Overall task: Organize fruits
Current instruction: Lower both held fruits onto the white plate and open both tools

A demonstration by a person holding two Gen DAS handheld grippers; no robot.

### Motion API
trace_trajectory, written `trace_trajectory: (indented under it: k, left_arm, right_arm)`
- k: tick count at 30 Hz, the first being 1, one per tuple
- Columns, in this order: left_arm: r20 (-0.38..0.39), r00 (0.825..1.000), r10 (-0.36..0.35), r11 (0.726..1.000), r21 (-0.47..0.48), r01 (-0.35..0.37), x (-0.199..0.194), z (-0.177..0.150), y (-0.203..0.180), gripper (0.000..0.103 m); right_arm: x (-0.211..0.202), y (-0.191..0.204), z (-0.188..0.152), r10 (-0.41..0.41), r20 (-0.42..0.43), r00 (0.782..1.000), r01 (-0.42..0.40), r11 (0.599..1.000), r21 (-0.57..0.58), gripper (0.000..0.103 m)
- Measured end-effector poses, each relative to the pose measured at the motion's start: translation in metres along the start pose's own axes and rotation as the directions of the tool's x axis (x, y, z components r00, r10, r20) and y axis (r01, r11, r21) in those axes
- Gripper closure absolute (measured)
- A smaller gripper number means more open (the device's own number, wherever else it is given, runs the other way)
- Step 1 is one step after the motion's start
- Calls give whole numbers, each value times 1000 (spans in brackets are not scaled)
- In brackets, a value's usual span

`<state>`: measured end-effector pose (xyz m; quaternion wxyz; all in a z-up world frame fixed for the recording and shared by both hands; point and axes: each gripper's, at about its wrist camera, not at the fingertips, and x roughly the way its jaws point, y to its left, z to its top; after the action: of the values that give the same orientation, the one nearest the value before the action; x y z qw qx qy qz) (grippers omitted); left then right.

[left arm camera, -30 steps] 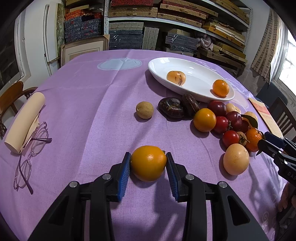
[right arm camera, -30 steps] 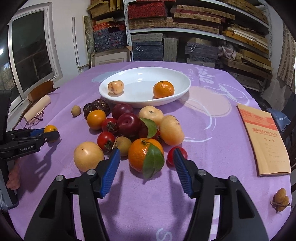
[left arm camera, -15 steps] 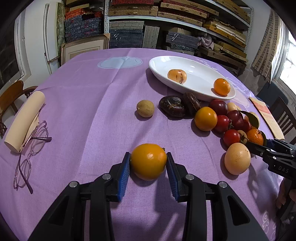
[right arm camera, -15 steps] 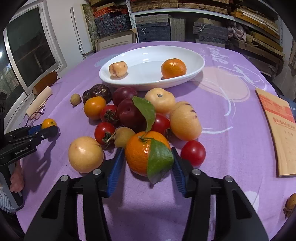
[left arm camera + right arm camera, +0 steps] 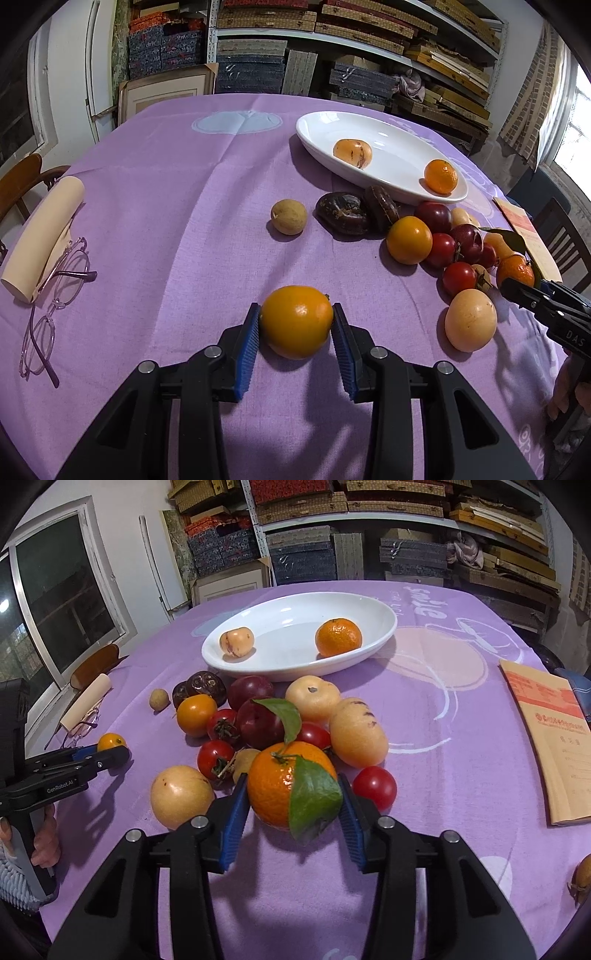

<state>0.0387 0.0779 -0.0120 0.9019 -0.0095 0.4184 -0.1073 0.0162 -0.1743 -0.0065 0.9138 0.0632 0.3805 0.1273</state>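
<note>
My left gripper (image 5: 295, 332) is shut on a smooth orange fruit (image 5: 296, 321) that rests on the purple tablecloth, both blue pads pressed against its sides. My right gripper (image 5: 291, 797) is shut on a leafy mandarin (image 5: 271, 786) at the near edge of the fruit pile (image 5: 258, 720), which holds tomatoes, plums and pale yellow fruits. Behind the pile stands a white oval dish (image 5: 373, 627) with a mandarin (image 5: 338, 637) and a pale speckled fruit (image 5: 236, 642) in it. The right wrist view also shows the left gripper (image 5: 110, 755) at the far left.
Glasses (image 5: 55, 295) and a rolled paper (image 5: 44, 229) lie at the table's left edge. A tan booklet (image 5: 546, 731) lies on the right. A small brown fruit (image 5: 289, 216) sits apart from the pile. Shelves and wooden chairs surround the table.
My right gripper moved forward around the leafy mandarin and its jaws closed onto it. The left gripper kept still on the orange fruit.
</note>
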Motion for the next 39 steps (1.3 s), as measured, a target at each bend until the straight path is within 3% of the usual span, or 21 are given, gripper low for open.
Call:
trace_trajectory:
  k: [12, 15, 21, 24, 30, 39]
  left_arm:
    - [14, 1000, -20, 1000, -12, 20, -6, 8, -3, 65]
    - [-1, 1000, -11, 1000, 19, 11, -4, 23, -9, 65]
    - [48, 999, -22, 996, 88, 17, 1, 77, -36, 65]
    - [36, 998, -60, 994, 92, 57, 18, 108, -56, 65]
    - [23, 1000, -20, 995, 103, 18, 72, 163, -87, 65]
    - [-53, 998, 16, 997, 78, -11, 138, 210, -85, 65]
  right_arm:
    - [-10, -7, 4, 11, 27, 1000, -12, 999, 37, 58]
    - [-12, -6, 13, 14, 9, 1000, -15, 1000, 25, 58]
    - [-18, -6, 61, -30, 17, 999, 31, 999, -32, 58]
    - [-2, -13, 94, -57, 16, 998, 57, 998, -29, 58]
    - [55, -32, 154, -116, -22, 993, 116, 993, -12, 58]
    - [126, -46, 192, -142, -110, 984, 139, 990, -40, 58]
